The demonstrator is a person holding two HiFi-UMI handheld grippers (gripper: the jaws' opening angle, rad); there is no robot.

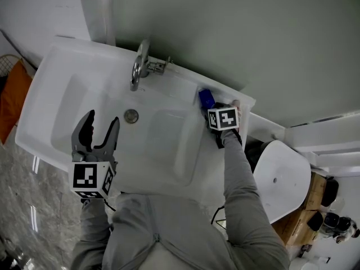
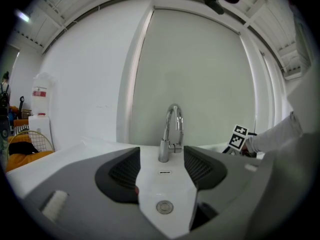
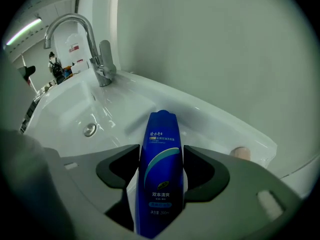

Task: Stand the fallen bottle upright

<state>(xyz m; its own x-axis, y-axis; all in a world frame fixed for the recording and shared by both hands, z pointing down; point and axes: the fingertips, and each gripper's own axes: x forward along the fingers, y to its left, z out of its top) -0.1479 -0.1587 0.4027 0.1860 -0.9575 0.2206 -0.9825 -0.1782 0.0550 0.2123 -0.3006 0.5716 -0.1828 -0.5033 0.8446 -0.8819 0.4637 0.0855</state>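
Observation:
A blue bottle (image 3: pixel 161 174) with a printed label lies lengthwise between the jaws of my right gripper (image 3: pixel 161 156), and both pads press on its sides. Its rounded far end points down toward the white sink's right ledge (image 3: pixel 215 121) by the wall. In the head view the bottle (image 1: pixel 206 98) shows just beyond the right gripper (image 1: pixel 210 108), mostly hidden by the marker cube. I cannot tell whether it touches the ledge. My left gripper (image 1: pixel 102 120) hovers open over the basin with nothing between its fingers, and in its own view the left gripper (image 2: pixel 162 156) faces the tap (image 2: pixel 170 134).
The white sink (image 1: pixel 56 55) has a chrome tap (image 1: pixel 139 66) at the back and a drain (image 1: pixel 131 116) in the basin. A small pinkish object (image 3: pixel 240 153) sits on the ledge's right corner. A white rounded fixture (image 1: pixel 281 179) stands to the right, an orange thing (image 1: pixel 11 100) to the left.

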